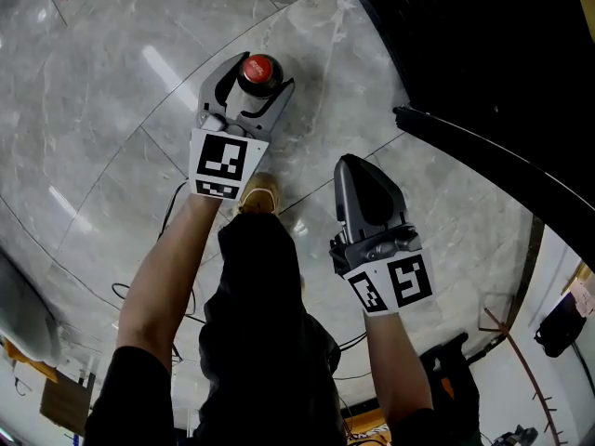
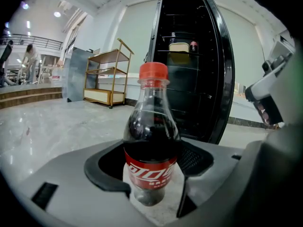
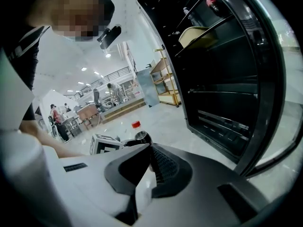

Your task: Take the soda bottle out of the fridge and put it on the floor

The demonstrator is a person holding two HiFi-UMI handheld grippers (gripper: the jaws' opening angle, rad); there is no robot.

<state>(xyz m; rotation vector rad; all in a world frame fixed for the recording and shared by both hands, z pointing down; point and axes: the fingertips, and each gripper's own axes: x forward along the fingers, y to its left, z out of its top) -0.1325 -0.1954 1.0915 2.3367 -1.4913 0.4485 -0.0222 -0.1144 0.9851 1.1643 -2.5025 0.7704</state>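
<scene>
- Fridge (image 1: 483,35): black, far right, standing open with its door (image 2: 225,79) swung out.
- Floor (image 1: 102,91): grey marble, bare where the work is.
- Left gripper (image 1: 253,86): low over the floor. Jaws are set wide and closed on the soda bottle (image 1: 259,71).
- Bottle: upright, red cap up, well left of the fridge.
- Progress: removal is done. Placing looks nearly done.
- Cannot tell whether the bottle's base touches the floor.
- Left to do: seat the bottle, let go, draw the gripper clear.
- Right gripper (image 1: 351,167): jaws together, nothing between them, to the right of the left gripper and nearer the person.

Around:
- Wooden shelf trolley (image 2: 106,77): far off, left of the fridge.
- Person's shoe (image 1: 258,193): on the near side of the bottle.
- Thin cables (image 1: 172,214): on the floor, nearer still.
- Nothing lies under the bottle. The shoe is the closest thing to mind.
</scene>
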